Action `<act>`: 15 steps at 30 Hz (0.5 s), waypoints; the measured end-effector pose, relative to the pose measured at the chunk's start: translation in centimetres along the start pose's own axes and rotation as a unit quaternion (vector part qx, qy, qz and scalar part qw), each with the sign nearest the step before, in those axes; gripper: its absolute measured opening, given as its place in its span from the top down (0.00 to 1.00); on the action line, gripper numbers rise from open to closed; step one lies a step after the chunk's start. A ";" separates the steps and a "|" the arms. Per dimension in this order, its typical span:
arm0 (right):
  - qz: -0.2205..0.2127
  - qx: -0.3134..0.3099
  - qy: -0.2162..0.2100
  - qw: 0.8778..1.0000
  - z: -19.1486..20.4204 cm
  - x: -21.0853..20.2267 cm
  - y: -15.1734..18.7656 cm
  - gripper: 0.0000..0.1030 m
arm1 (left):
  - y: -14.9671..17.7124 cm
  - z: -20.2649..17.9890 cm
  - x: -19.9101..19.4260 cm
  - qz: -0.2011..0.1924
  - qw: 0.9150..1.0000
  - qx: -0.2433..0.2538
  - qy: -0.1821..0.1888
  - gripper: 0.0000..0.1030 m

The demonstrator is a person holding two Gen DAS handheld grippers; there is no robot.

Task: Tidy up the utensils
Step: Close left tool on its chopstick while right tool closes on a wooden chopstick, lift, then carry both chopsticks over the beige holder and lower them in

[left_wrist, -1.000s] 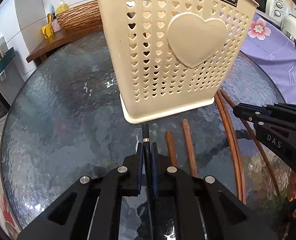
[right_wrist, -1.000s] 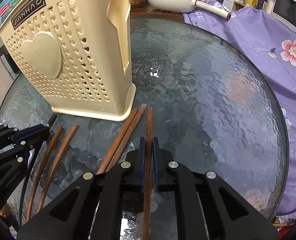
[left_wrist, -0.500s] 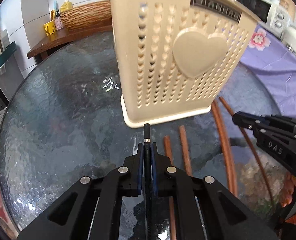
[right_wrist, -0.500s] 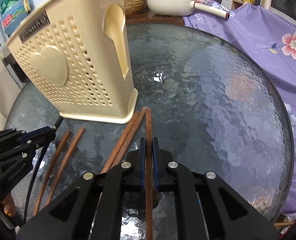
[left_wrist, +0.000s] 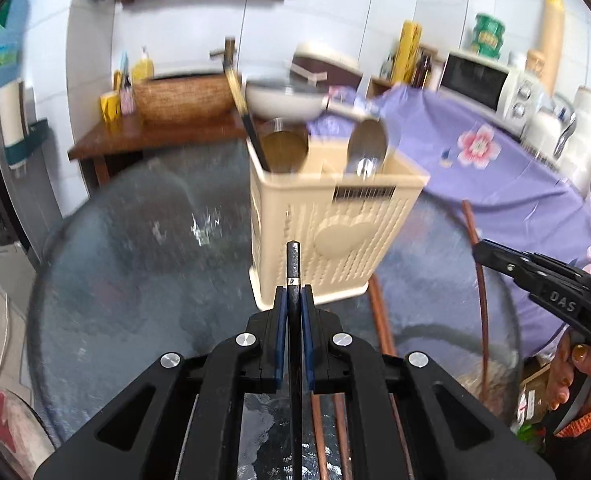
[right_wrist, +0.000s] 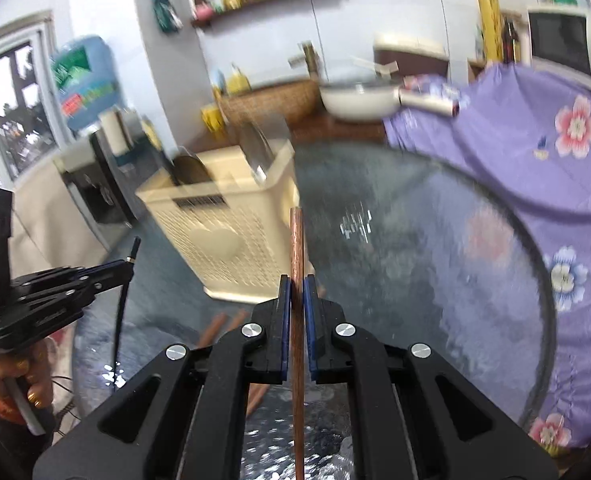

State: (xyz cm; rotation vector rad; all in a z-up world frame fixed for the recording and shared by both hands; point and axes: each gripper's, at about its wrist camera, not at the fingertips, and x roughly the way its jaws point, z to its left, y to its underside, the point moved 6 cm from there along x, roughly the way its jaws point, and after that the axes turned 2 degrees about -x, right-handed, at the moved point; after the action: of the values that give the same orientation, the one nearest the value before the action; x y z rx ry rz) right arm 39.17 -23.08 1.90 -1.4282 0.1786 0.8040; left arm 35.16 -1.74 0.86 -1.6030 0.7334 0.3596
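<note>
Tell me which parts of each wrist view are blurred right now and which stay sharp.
Left wrist view: the left gripper and black chopstick are sharp; the cream basket and counter smear. Right wrist view: the right gripper and brown chopstick are crisp; the glass table and shelf streak, with white glare.

Two raised wrist views, shared cream basket (left_wrist: pixel 327 236) ahead.

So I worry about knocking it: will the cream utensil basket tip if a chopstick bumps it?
Possibly. The utensil basket is tall, perforated plastic, so probably light. Ladles sticking out above its rim likely raise its balance, and the glass table looks slick.
</note>
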 end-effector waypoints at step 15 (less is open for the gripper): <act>-0.042 -0.037 -0.043 0.997 2.2 -8.6 -0.8 0.93 | -1.4 -1.1 -7.2 -0.070 0.997 0.012 0.021 0.93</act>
State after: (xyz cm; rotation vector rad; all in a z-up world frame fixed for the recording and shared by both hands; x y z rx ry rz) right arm 32.55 -24.27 7.78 -1.4585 0.0227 0.8070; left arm 30.44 -0.92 6.56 -1.6323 0.6510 0.2160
